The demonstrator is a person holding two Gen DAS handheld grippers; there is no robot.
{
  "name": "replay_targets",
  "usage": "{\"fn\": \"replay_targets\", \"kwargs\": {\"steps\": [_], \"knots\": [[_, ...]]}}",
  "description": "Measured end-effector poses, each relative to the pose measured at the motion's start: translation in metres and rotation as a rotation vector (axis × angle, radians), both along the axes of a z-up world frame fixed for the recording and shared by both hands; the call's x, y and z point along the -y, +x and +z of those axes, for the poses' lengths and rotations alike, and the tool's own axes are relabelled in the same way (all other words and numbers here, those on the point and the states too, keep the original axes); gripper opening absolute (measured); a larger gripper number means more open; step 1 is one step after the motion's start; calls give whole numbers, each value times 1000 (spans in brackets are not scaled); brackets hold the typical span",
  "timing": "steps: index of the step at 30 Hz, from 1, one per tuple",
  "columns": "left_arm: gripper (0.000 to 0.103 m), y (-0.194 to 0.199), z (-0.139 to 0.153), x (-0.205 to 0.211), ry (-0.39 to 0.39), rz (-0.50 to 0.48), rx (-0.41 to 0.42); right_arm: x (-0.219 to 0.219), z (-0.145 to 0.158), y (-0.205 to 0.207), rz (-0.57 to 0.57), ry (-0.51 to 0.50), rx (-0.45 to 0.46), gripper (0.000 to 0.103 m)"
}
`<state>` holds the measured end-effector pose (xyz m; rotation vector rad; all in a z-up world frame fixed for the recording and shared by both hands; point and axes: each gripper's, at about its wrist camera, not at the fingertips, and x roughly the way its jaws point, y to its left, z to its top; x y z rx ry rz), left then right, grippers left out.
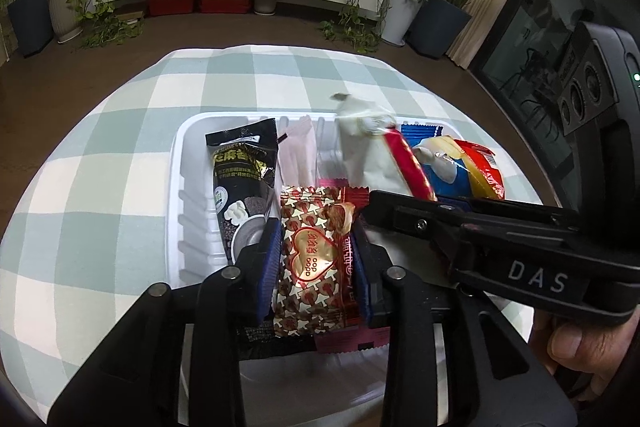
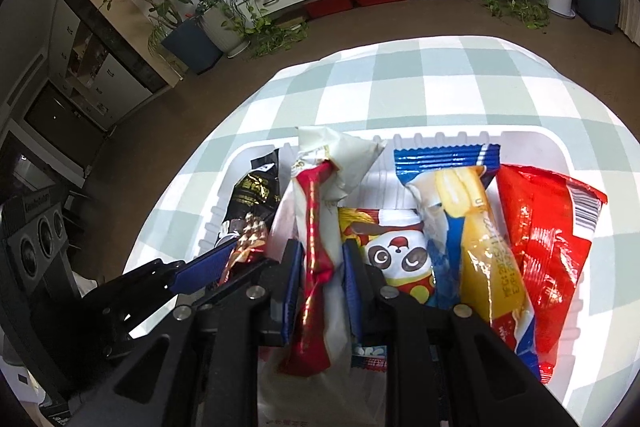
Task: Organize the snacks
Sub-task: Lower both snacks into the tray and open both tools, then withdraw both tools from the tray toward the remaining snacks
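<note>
A white plastic tray (image 1: pixel 180 155) (image 2: pixel 532 135) on the checked cloth holds several snack packets. My left gripper (image 1: pixel 316 267) is low over the tray's near end, its blue pads touching both edges of a red and gold heart-patterned packet (image 1: pixel 316 259). The right wrist view shows one of its pads (image 2: pixel 200 271) at the left. My right gripper (image 2: pixel 322 267) is shut on a white packet with a red stripe (image 2: pixel 320 227) (image 1: pixel 380 155), which stands up between the pads. A finger (image 1: pixel 420 223) of the right gripper crosses just right of the left one.
In the tray lie a black packet (image 1: pixel 240 179) (image 2: pixel 256 187), a panda packet (image 2: pixel 396 255), a blue and yellow packet (image 2: pixel 460 211), a red packet (image 2: pixel 540 247) and a pink one (image 1: pixel 348 343). A hand (image 1: pixel 576 343) holds the right gripper. Checked cloth (image 1: pixel 100 167) surrounds the tray.
</note>
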<state>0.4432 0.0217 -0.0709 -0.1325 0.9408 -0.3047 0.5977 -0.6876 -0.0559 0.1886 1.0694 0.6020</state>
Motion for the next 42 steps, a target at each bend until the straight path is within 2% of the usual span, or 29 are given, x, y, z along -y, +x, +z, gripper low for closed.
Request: {"fn": "replay_targets", "kwargs": {"steps": [2, 4, 10, 12, 14, 15, 18, 20, 25, 30, 33, 37, 42], "knots": [[34, 0, 0, 0, 0, -3, 2, -1, 1, -2, 2, 3, -1, 24], [42, -4, 2, 1, -7, -14, 5, -1, 1, -3, 2, 2, 3, 26], [54, -16, 12, 3, 8, -21, 27, 3, 6, -10, -10, 2, 15, 32], [56, -20, 15, 2, 11, -18, 33, 5, 11, -13, -14, -1, 29, 38], [63, -24, 19, 0, 15, -5, 40, 7, 16, -17, -17, -2, 42, 45], [64, -28, 21, -2, 13, -1, 43, 9, 19, -18, -21, -4, 51, 51], [66, -37, 28, -7, 8, 11, 50, 12, 26, -25, -29, -4, 67, 61], [71, -48, 34, -11, -2, 18, 60, 16, 32, -31, -30, 2, 75, 63], [87, -81, 48, -23, -11, 34, 82, 33, 45, -50, -48, 53, 76, 79], [93, -122, 54, -30, -18, 43, 82, 61, 56, -90, -56, 134, 91, 90], [98, -152, 52, -33, -17, 54, 74, 79, 56, -120, -55, 167, 88, 91], [100, -193, 41, -36, -33, 79, 36, 103, 48, -161, -85, 191, 93, 96], [101, -241, 23, -26, -46, 61, -12, 127, 32, -207, -126, 196, 85, 97]]}}
